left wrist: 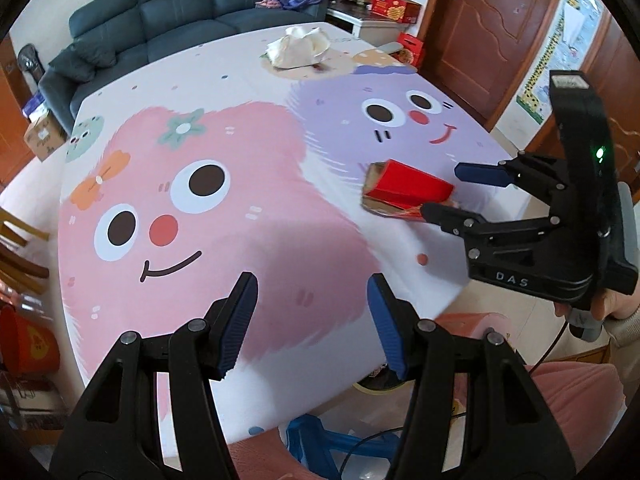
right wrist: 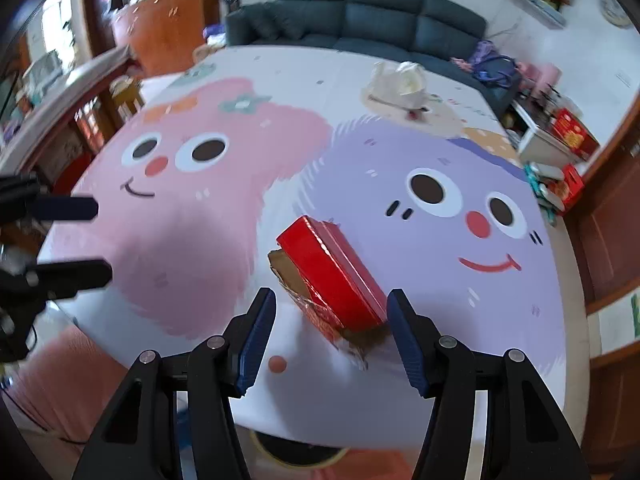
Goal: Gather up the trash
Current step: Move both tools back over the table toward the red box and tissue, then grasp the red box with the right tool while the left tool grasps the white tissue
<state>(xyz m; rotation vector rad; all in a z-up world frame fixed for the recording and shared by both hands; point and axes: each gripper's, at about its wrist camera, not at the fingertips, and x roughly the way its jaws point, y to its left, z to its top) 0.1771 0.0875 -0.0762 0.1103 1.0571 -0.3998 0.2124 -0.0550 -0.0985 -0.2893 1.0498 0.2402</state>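
Note:
A torn red carton (right wrist: 332, 272) with brown cardboard and foil scraps under it lies on the cartoon tablecloth (right wrist: 440, 248), near the table's front edge. My right gripper (right wrist: 331, 300) hovers just above its near end, open; the right fingertip (right wrist: 394, 308) is close to the carton's edge, and the pads do not press on it. In the left wrist view the same carton (left wrist: 408, 188) lies just left of the right gripper (left wrist: 442, 190). My left gripper (left wrist: 312, 292) stands open over the pink face, nothing between its fingers. A crumpled white plastic bag (left wrist: 300, 48) sits at the far end.
A dark sofa (left wrist: 168, 8) stands behind the table. Red gift boxes (left wrist: 394, 6) rest on a white side table by a wooden door (left wrist: 492, 32). A blue stool (left wrist: 316, 440) stands under the table's front edge. A person's pink-clad legs (left wrist: 580, 400) are close by.

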